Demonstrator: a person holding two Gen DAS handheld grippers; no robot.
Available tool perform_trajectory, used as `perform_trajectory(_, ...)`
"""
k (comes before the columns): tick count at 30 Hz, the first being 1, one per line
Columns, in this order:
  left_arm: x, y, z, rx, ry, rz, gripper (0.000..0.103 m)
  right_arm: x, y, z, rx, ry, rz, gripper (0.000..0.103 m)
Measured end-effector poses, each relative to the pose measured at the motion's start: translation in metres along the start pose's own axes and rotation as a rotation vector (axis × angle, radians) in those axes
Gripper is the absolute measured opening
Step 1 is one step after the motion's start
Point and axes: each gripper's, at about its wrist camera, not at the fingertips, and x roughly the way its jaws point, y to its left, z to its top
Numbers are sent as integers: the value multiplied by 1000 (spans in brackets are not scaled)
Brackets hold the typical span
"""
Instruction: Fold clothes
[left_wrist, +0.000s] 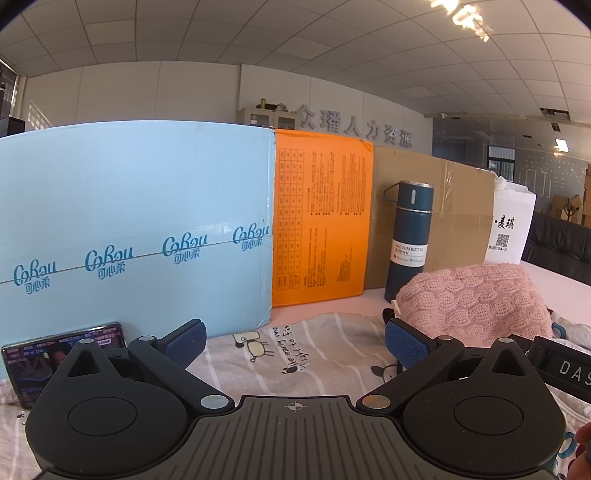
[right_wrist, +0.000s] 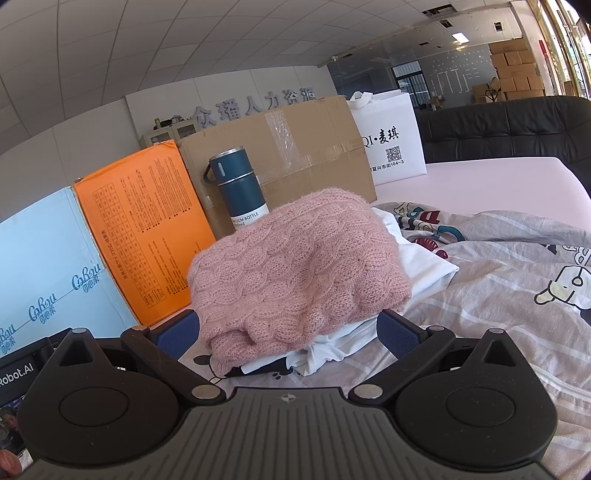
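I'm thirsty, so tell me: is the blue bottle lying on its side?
No, the blue bottle stands upright behind the pink sweater, in front of the cardboard box.

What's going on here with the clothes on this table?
A person is working through a clothes-folding job with a handheld gripper in each hand. Both the left gripper and the right gripper have their jaws open and hold nothing. A folded pink sweater sits on top of a white garment, in front of the right gripper. A striped cartoon-print garment lies spread and rumpled on the table, apparently not yet folded.
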Motion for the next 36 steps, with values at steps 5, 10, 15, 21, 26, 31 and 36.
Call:
perform_trajectory(5,0,0,0,0,0,1,103,0,0,0,1,-1,-1,103)
perform_trajectory(10,-1,0,0,0,-1,0,103,0,0,0,2,-1,-2,103)
perform_trajectory(15,-1,0,0,0,-1,1,103,0,-1,0,3,-2,-2,103)
perform_trajectory(21,-1,0,-1,1,-1,0,103,1,-1,0,3,-3,-3,103)
perform_trajectory(26,-1,-1,0,5,-1,-4,103,1,-1,0,4,-2,-4,103)
perform_trajectory(31,-2,0,0,1,-4,-4,103,2,-2,0,5,1,-7,103)
perform_trajectory(36,-2,-1,0,5,-2,-4,103,3,-3,0,10,3,-8,103)
